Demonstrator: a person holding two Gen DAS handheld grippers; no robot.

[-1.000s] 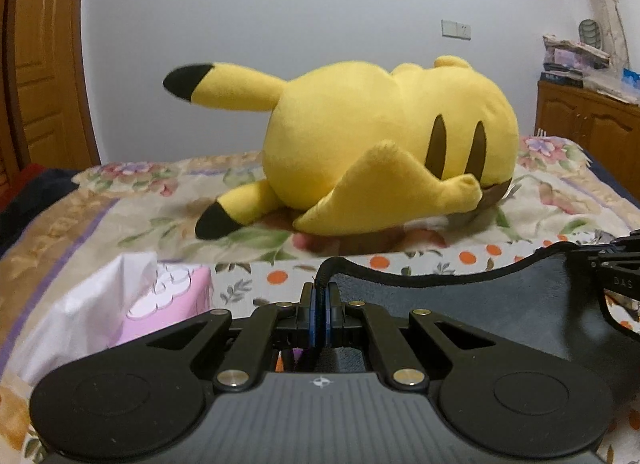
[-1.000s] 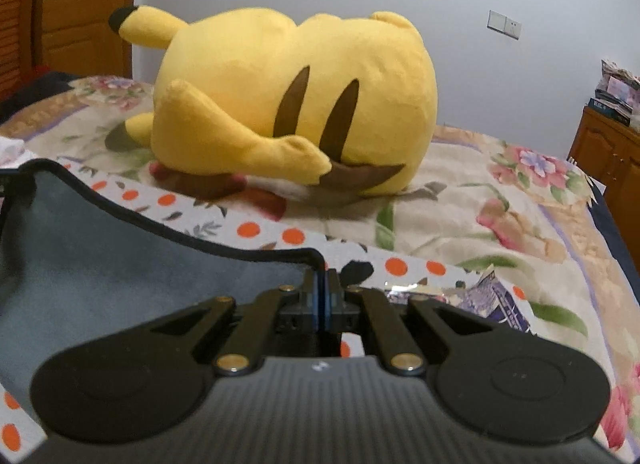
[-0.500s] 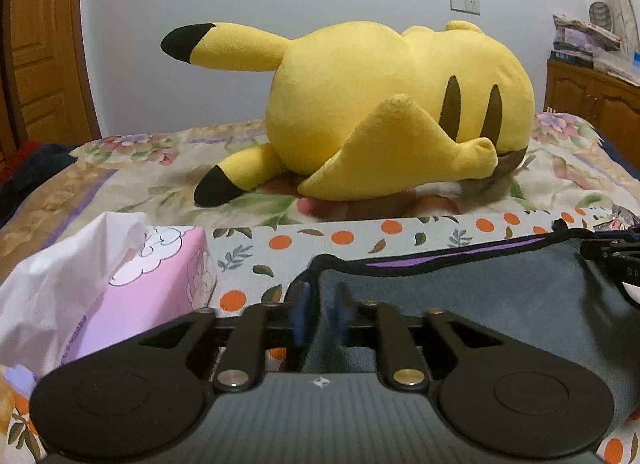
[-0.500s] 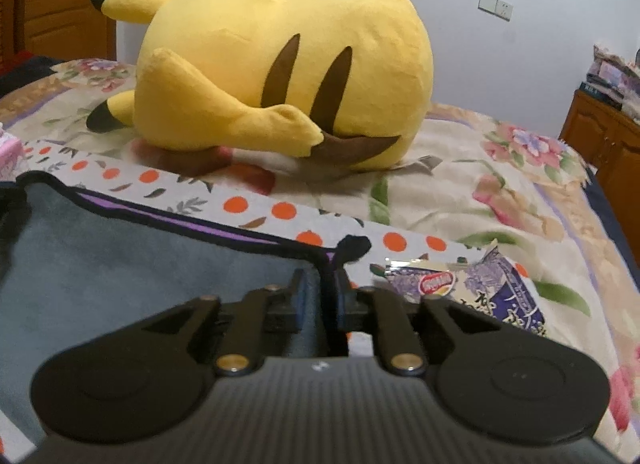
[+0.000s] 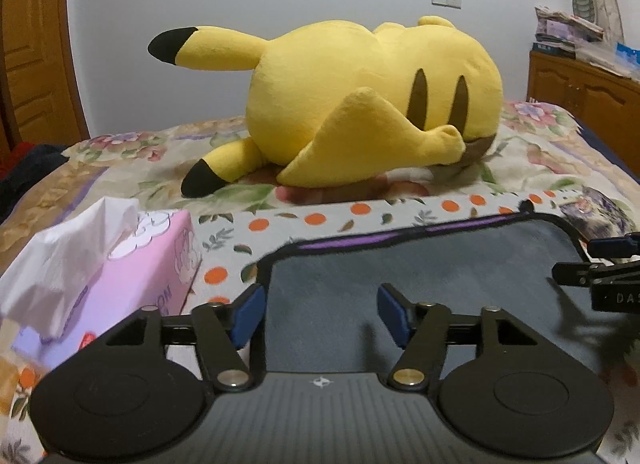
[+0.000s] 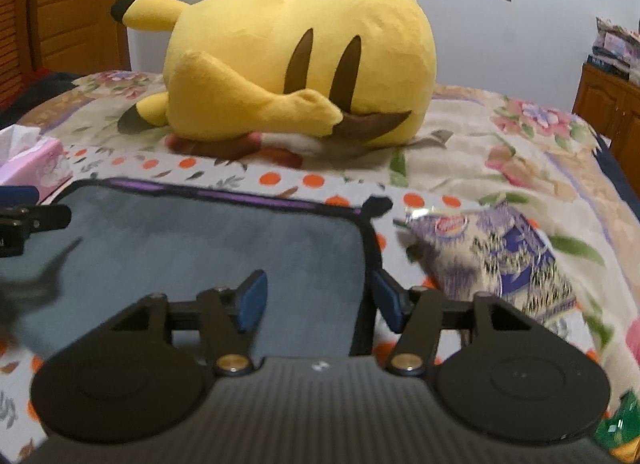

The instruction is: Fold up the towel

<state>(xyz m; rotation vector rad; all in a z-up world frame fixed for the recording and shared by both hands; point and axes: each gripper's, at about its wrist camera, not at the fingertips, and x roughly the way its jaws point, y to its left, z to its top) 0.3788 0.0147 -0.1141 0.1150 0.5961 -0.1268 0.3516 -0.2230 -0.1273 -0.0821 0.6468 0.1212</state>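
Bedroom scene — on the bed (image 5: 540, 151) a grey towel (image 5: 420, 264) lies flat, long axis left-right; left tongs (image 5: 320, 314) and right tongs (image 6: 316, 302) released at its near corners.

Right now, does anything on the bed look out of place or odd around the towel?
A crinkled snack wrapper lies right beside the grey towel, at its right edge, and a big yellow plush lies face-down behind it. Neither touches the towel.

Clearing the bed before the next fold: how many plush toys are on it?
1: the yellow plush toy lies on its side on the floral bedspread, beyond the grey towel. Others may sit outside view.
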